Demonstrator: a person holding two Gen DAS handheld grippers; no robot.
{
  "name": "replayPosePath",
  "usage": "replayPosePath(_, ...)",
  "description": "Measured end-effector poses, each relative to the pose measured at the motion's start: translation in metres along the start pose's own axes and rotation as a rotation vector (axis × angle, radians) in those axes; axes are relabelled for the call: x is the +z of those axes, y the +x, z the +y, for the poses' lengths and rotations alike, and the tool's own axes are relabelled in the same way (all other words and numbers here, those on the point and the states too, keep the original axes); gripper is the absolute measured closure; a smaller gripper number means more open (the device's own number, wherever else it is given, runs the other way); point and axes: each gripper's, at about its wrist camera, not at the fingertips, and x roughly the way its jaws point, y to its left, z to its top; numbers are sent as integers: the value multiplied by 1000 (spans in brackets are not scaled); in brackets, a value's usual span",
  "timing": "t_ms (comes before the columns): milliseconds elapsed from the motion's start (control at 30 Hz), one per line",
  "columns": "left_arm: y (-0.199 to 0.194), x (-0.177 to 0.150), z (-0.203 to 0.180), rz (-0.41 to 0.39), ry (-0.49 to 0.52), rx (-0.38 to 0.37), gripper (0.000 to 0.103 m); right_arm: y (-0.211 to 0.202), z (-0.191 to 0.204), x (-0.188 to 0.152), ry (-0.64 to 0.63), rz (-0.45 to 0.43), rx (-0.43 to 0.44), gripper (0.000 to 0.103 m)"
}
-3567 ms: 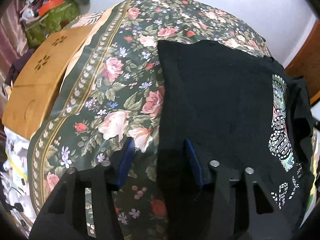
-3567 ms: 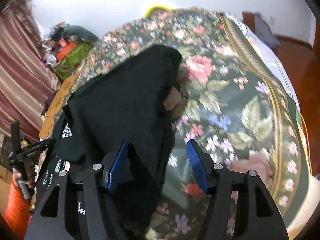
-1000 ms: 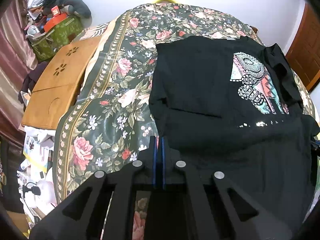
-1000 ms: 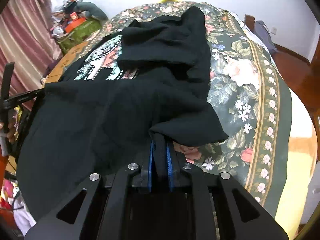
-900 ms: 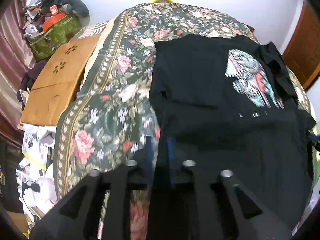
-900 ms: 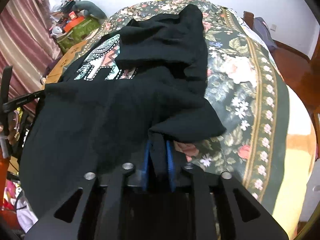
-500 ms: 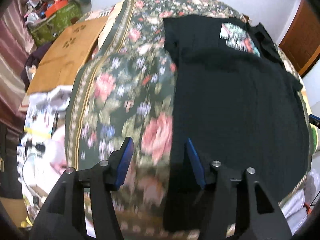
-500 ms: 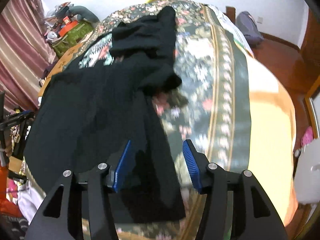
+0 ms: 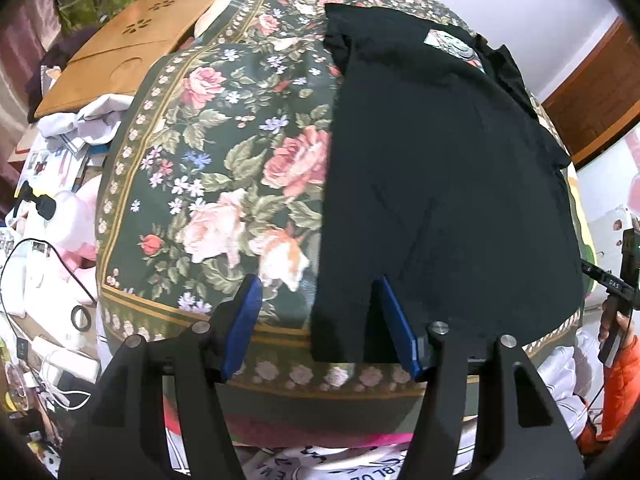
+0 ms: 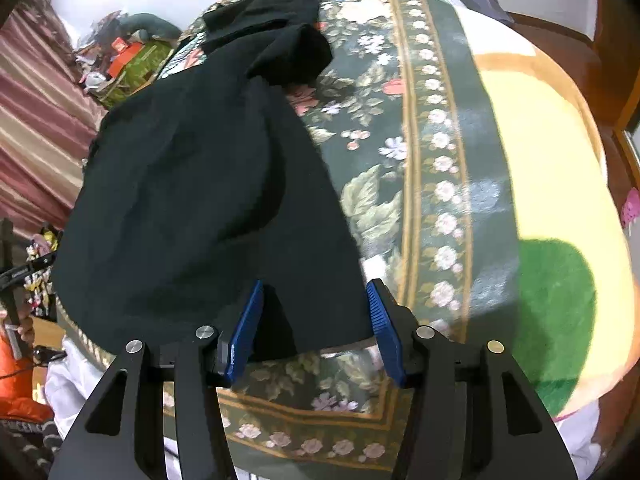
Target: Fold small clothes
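A black T-shirt (image 9: 440, 168) lies spread on the floral bedspread (image 9: 224, 184), hem toward me; a bit of its printed design (image 9: 444, 38) shows at the far end. My left gripper (image 9: 320, 320) is open and empty, its jaws straddling the shirt's near left hem corner. In the right wrist view the same shirt (image 10: 192, 184) lies flat with a bunched sleeve (image 10: 288, 52) at the far end. My right gripper (image 10: 314, 326) is open and empty over the near right hem corner.
A wooden board (image 9: 128, 48) and cluttered papers and cables (image 9: 44, 240) lie left of the bed. A green and yellow blanket (image 10: 552, 240) lies right of the bedspread. The other gripper and an orange sleeve (image 9: 620, 360) show at the right edge.
Both grippers were shut on the shirt's hem and pulled it toward me, flattening the shirt. They have since opened and let go of the hem, which now rests on the bed's near edge.
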Motion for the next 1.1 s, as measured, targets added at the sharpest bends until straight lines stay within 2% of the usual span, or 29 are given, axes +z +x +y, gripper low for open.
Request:
replayPosePath(33,1,-1,-3,-3,5,4,46,1,1,0,-5,-3,4,58)
replayPosePath(67,1,-2,-5,-7,11,5,52,1,1,-1,-7,-6,14,61)
replayPosePath(133,-1,-2,-10,-11,20,-8,65,0,3,-2,-9,-19,35,78)
replayPosePath(200,-3,-2,-16,0,33,-23,99,-1,10,-4,-31,-34,25,96)
replayPosePath(267,-8,2,-23,3,51,-21,99,-5,15,0,-48,-50,22,96)
replayPosePath(367,-27,10,-31,-57,77,-15,99,-21,23,9,-80,-113,24,96)
replayPosePath(633,-119,60,-58,-333,134,-1,99,-111,54,56,-172,-361,49,96)
replayPosePath(867,-176,96,-72,-520,118,4,99,-177,88,93,-247,-557,38,96)
replayPosePath(967,-186,112,-78,-567,127,29,99,-188,96,109,-278,-589,30,96)
replayPosePath(1100,-184,144,-80,-590,108,50,99,-185,105,131,-299,-603,0,97)
